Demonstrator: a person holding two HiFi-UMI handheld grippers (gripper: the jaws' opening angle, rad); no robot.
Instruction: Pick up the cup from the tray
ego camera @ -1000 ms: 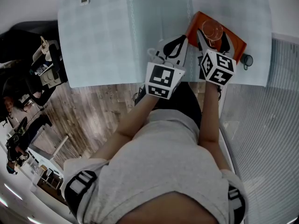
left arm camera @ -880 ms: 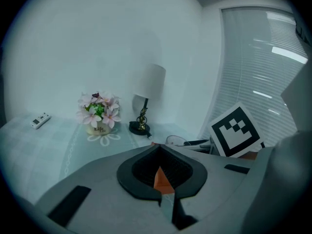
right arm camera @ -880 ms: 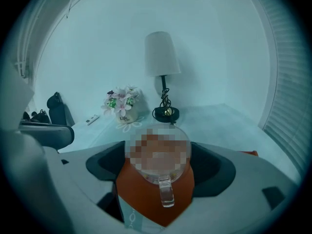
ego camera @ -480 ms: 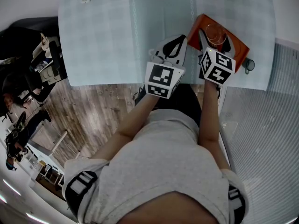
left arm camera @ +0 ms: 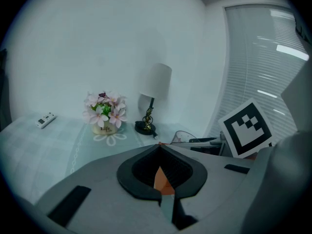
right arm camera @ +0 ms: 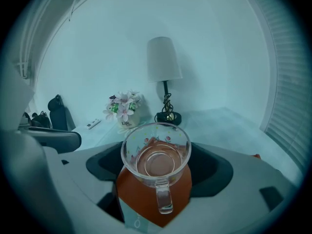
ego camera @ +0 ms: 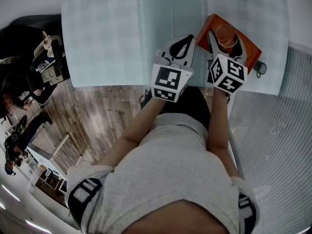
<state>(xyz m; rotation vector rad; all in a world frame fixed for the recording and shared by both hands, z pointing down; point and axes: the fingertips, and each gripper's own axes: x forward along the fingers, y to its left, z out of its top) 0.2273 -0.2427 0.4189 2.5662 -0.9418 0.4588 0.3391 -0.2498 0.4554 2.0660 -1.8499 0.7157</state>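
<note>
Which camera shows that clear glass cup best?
The right gripper view: the clear glass cup fills the middle, handle towards the camera. The head view shows it small on the orange tray; the left gripper view barely shows it.

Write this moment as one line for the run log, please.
right gripper: open, straddling cup | cup: standing on orange tray | left gripper: shut, empty

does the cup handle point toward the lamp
No, in the right gripper view the cup has its handle pointing back toward the camera, on the side away from the lamp.
</note>
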